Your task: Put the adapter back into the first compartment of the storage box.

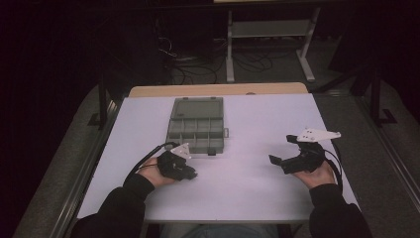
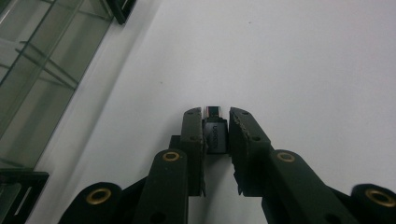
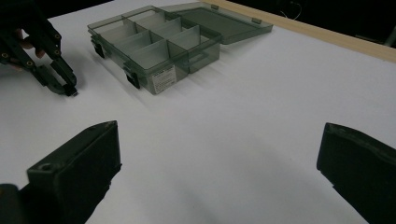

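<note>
Looked like early days on this one: left gripper clamped on a small dark adapter-looking piece low in the middle of the left gripper view, down at the white table. Grabbed then, but not yet carried anywhere. Seemed destined for the grey compartment box lying open at centre-left of the high view, lid folded back toward the top of the frame, all compartments looking empty as far as could be made out. So pick done, lift and drop-off left to do. Right gripper parked at the right of the high view, jaws spread wide with nothing between them. Couldn't read the lettering on the little piece, mostly buried between the pads. Couldn't say either whether lifted or resting on the table.
</note>
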The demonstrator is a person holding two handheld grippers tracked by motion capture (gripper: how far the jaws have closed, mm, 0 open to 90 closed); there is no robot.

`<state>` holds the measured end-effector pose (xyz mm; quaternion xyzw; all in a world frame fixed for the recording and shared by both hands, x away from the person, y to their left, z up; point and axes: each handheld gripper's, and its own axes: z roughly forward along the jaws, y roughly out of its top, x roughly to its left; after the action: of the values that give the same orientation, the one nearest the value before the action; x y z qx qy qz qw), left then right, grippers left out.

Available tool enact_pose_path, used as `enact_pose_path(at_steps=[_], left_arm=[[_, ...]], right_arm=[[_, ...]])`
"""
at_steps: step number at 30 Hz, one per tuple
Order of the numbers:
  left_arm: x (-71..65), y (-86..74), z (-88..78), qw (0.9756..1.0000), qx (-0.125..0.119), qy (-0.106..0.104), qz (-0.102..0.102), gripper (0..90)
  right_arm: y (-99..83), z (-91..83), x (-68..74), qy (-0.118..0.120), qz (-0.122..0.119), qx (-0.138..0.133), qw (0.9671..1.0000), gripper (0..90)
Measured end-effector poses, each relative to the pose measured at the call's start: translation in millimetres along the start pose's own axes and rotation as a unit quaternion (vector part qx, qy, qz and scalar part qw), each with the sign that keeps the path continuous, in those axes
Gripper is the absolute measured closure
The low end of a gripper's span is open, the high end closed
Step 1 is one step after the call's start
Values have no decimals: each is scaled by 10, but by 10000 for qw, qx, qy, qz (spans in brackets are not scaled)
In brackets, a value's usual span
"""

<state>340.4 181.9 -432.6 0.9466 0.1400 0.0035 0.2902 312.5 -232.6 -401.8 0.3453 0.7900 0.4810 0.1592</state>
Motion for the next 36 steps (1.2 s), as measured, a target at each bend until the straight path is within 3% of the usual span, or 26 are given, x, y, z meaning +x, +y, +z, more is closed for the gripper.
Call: enact_pose_path(at_steps=[12, 23, 29, 36], left_arm=[[50, -16, -224, 9993, -340, 90, -94, 759], [118, -49, -440, 9972, -682, 232, -204, 759], [254, -94, -532, 9967, -665, 293, -364, 760], [310, -56, -653, 9969, -616, 360, -322, 760]], right_arm=[[0, 5, 3, -18, -26, 10, 10000, 0], [-3, 13, 5, 7, -11, 43, 10000, 0], [-4, 19, 0, -12, -6, 58, 10000, 0], [-7, 47, 1, 16, -18, 122, 9999, 0]])
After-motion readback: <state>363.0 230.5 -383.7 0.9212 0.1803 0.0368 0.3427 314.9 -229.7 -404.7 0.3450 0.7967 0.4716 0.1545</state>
